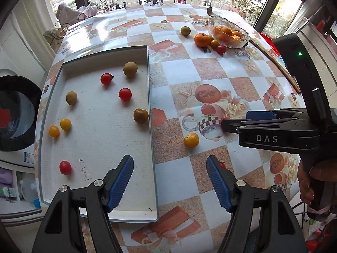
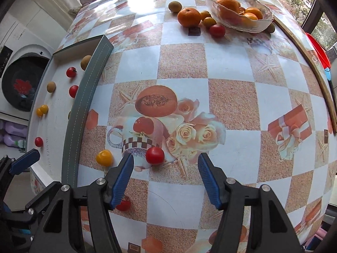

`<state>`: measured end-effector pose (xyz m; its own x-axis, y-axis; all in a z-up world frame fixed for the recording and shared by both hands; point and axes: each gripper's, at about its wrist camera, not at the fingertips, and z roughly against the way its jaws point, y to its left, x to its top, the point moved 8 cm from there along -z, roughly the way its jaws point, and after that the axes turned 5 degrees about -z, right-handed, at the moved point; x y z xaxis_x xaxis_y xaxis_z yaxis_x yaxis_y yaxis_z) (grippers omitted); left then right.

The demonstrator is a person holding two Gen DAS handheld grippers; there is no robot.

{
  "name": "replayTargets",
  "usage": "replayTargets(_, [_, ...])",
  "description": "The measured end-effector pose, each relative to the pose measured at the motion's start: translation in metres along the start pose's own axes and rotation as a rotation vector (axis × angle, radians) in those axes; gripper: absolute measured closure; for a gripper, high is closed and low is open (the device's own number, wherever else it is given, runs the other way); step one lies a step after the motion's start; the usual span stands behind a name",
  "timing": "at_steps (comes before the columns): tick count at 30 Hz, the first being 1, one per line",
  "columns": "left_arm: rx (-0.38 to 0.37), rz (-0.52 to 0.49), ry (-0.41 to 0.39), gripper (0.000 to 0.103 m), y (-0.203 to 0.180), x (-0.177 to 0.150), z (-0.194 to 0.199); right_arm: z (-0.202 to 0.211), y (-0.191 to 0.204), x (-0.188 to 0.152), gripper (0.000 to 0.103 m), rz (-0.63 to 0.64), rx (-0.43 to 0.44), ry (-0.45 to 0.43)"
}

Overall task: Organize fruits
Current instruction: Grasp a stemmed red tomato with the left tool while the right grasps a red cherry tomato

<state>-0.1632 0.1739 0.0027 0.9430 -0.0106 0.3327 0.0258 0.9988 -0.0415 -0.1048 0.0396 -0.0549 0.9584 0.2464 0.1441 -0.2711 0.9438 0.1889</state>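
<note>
A shallow white tray (image 1: 101, 143) on the table's left holds several small fruits: red and yellow cherry tomatoes and brown longans. My left gripper (image 1: 170, 182) is open and empty over the tray's right wall. My right gripper (image 2: 166, 178) is open and empty; a red cherry tomato (image 2: 154, 155) lies just beyond its fingers. A yellow tomato (image 2: 104, 157) lies left of it, also in the left wrist view (image 1: 191, 140). Another red tomato (image 2: 123, 204) lies under the right gripper's left finger. The right gripper shows side-on in the left wrist view (image 1: 236, 121).
A glass bowl (image 1: 212, 24) of oranges stands at the far right of the table, with a mandarin (image 1: 202, 39), small tomatoes and a kiwi (image 1: 185, 30) beside it. A washing machine (image 1: 14, 113) stands left of the table. The checkered tablecloth (image 1: 210, 67) covers the table.
</note>
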Motion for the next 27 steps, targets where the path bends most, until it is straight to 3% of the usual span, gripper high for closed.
replayTargets(11, [0.089,0.183,0.035,0.03,-0.045,-0.026,-0.031,-0.01,0.008,-0.001,0.053,0.295,0.105,0.078])
replayTargets(18, [0.123,0.194,0.04,0.03,-0.057,-0.031,-0.049,-0.015,0.02,0.002,0.067,0.389,0.138,0.11])
replayTargets(24, [0.139,0.196,0.038,0.03,-0.055,-0.027,-0.057,-0.021,0.036,-0.003,0.071,0.465,0.127,0.119])
replayTargets(27, [0.138,0.191,0.038,0.031,-0.056,-0.025,-0.06,-0.023,0.037,-0.002,0.081,0.475,0.116,0.125])
